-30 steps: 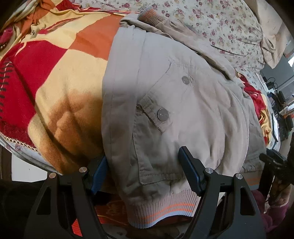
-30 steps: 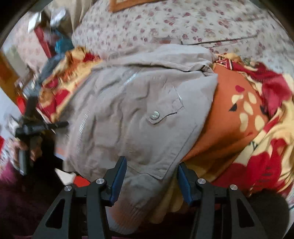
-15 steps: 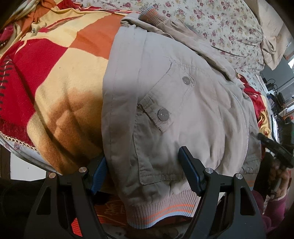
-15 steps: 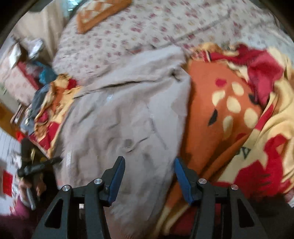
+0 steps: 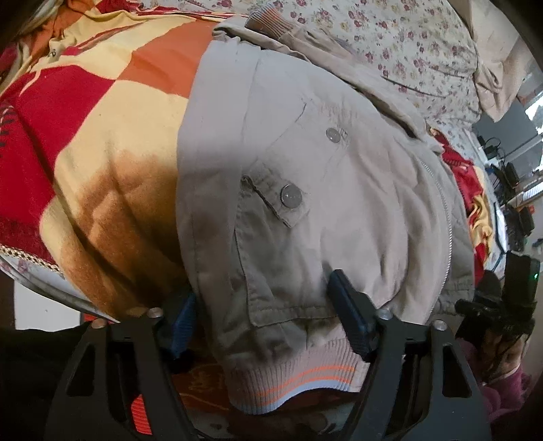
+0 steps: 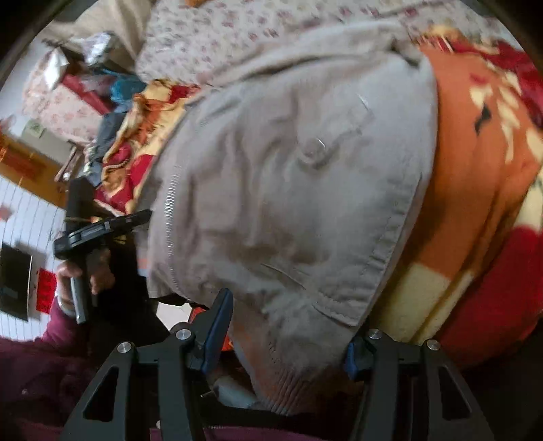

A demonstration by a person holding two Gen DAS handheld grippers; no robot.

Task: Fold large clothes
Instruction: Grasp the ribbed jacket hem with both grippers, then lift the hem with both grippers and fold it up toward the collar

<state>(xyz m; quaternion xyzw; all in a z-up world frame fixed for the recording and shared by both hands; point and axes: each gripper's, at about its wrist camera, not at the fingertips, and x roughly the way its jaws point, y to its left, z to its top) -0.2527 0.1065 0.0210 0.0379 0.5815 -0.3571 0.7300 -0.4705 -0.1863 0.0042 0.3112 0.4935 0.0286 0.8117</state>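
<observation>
My left claw (image 5: pixel 268 313) is spread wide at the near edge of the bed, its two blue pads straddling the lower left corner of the jacket (image 5: pixel 322 203) without pinching it. The left pad sits at the jacket's side edge where it meets the blanket (image 5: pixel 101 142); the right pad (image 5: pixel 349 315) lies on the cloth just above the ribbed hem (image 5: pixel 295 380), which hangs over the bed's edge with orange and pale blue stripes showing.

The jacket lies front up on the blanket, zipper (image 5: pixel 448 230) running up its middle, a flap pocket with a snap (image 5: pixel 291 196) just ahead of my left claw. One sleeve is folded across the top, its ribbed cuff (image 5: pixel 268 22) toward the floral sheet (image 5: pixel 407 40).

My right claw (image 6: pixel 288 330) is also wide, straddling the jacket's (image 6: pixel 288 169) other lower corner; the left pad (image 6: pixel 219 325) shows beside the hem, and the right pad is mostly hidden behind the cloth's edge. That view is blurred. My left claw (image 6: pixel 101 230) shows there too, off beyond the zipper (image 6: pixel 169 210), held in my hand (image 6: pixel 85 278). The blanket (image 6: pixel 475 190) spreads out to the right of the jacket.
</observation>
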